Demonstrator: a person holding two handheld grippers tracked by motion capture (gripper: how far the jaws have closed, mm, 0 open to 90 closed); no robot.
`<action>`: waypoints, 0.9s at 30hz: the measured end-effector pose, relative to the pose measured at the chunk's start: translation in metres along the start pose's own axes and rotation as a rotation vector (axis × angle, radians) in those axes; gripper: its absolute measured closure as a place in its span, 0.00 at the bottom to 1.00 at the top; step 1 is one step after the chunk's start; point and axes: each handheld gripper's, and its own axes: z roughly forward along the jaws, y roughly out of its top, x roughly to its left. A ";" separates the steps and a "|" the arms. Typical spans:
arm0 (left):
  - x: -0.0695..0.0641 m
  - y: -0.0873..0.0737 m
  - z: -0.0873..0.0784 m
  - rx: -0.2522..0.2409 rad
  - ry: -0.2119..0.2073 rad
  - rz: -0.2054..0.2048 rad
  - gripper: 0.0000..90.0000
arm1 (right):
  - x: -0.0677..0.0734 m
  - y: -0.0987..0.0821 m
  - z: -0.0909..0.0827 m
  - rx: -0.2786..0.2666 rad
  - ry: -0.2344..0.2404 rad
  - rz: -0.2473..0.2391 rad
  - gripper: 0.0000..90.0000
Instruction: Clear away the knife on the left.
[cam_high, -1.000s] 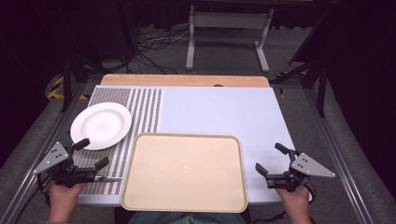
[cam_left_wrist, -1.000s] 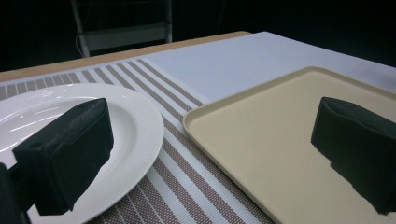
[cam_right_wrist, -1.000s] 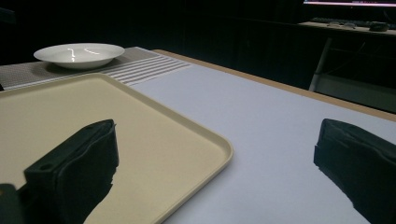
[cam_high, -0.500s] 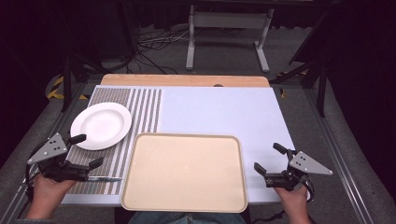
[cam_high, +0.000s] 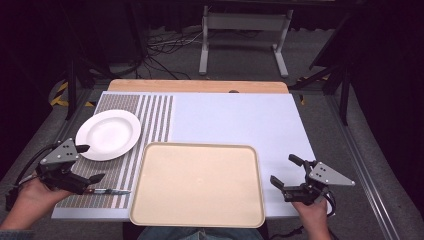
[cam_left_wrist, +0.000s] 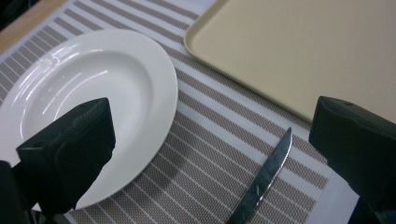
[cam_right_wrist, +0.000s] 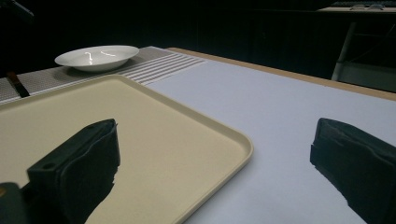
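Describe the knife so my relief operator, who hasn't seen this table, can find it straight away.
Start at the big beige tray at the table's near edge, then look left to the striped placemat. The knife lies flat on the mat's near end, nearer the person than the white plate: the only slim, shiny metal thing there.

High view: a fixed camera above the near edge, looking forward and down across the whole pale-blue tabletop (cam_high: 235, 120), with dark floor beyond. Left gripper view: mounted on the left gripper (cam_high: 86, 164), close above the table and angled steeply down over the striped beige woven placemat (cam_left_wrist: 205, 154). Right gripper view: mounted on the right gripper (cam_high: 287, 171), low and nearly level, facing across the table toward its far left corner. All three views share the round white ceramic plate (cam_high: 108, 134) (cam_left_wrist: 88, 107) (cam_right_wrist: 95, 57) and the rectangular cream plastic tray (cam_high: 197, 182) (cam_left_wrist: 299, 51) (cam_right_wrist: 135, 135).
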 end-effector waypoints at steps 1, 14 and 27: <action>0.000 0.001 0.000 0.018 0.000 0.011 0.01 | 0.000 0.000 0.000 -0.001 0.002 -0.001 0.02; 0.010 0.009 0.002 0.189 -0.060 0.023 0.05 | -0.001 -0.001 -0.003 -0.008 0.000 0.014 0.02; 0.009 0.010 0.015 0.383 -0.133 0.113 0.06 | -0.002 -0.001 -0.003 -0.004 0.007 0.013 0.02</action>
